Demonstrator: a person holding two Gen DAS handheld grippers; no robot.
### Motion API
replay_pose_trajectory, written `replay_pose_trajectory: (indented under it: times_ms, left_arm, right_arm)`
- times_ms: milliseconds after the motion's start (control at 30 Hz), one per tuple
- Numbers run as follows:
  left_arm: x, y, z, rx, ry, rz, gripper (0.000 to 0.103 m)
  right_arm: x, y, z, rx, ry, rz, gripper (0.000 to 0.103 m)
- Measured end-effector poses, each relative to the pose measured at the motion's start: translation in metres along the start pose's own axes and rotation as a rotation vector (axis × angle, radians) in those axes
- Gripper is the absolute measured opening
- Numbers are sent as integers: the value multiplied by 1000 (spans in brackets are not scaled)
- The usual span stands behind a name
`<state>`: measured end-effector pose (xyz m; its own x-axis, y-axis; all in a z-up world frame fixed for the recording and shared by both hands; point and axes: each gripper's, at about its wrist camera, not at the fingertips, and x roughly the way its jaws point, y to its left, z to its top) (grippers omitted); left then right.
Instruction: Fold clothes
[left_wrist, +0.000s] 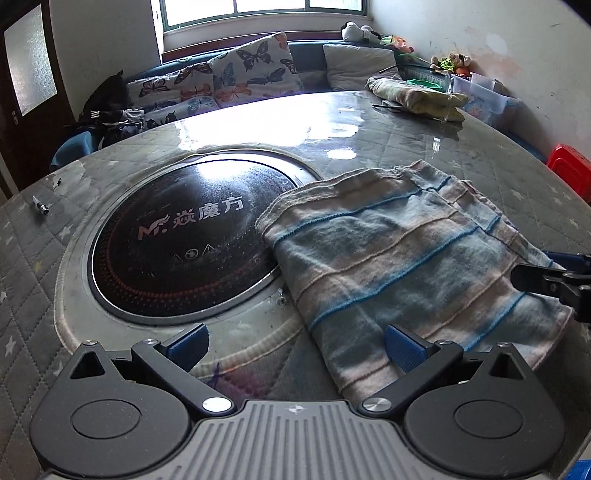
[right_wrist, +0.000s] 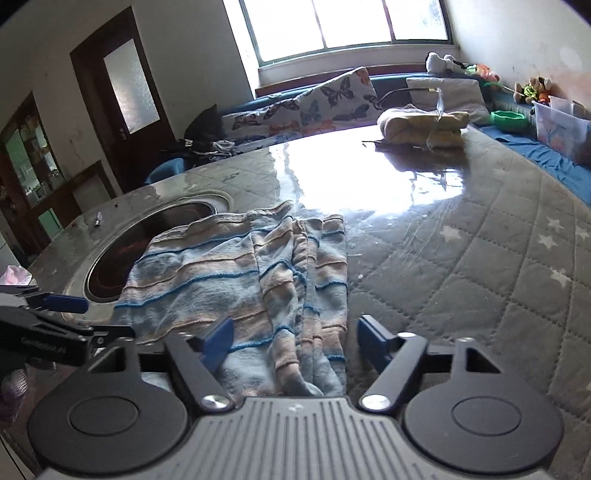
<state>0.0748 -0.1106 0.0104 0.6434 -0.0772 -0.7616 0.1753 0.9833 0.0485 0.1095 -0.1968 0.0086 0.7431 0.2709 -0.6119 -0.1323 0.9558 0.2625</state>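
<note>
On the quilted surface (left_wrist: 498, 147), left to right: a round black cooktop (left_wrist: 184, 243) set into it, then the striped garment (left_wrist: 399, 254), already folded to a rectangle, one corner lapping the cooktop's rim, with bunched layers along its right side. Item judged soft, light and limp, apt to sag and slide on the glossy cover; best taken at a near corner or hem edge, through all layers. Left tongs (left_wrist: 293, 345): wide open, holding nothing, right finger over the cloth's near edge; right tongs (right_wrist: 295, 341): wide open, empty, straddling the bunched edge.
</note>
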Motion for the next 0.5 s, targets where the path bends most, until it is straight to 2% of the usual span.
replay_pose_trajectory:
  times_ms: [100,200,333,367,400,500]
  left_arm:
    - [4,2,4,3,-7,-7,103]
    - [9,2,8,19,-22,-10,103]
    - [16,-1,17,47,-44,-12,103]
    - [18,-1,18,53,-47,-12,103]
    - [18,-2,19,57,-50,-10,103]
    - [13,-3,21,59,-69,-3,103]
  right_arm:
    - [-3,0,-1,29,1,18,40]
    - [-8,0,-7,45,-4,11,32]
    - [-20,1,-15,63,-3,20,31]
    - [-23,2,-15,55,-2,17,32]
    - [-26,3,-14,46,-1,13,38]
    - [-34,6,-7,15,-14,-1,39]
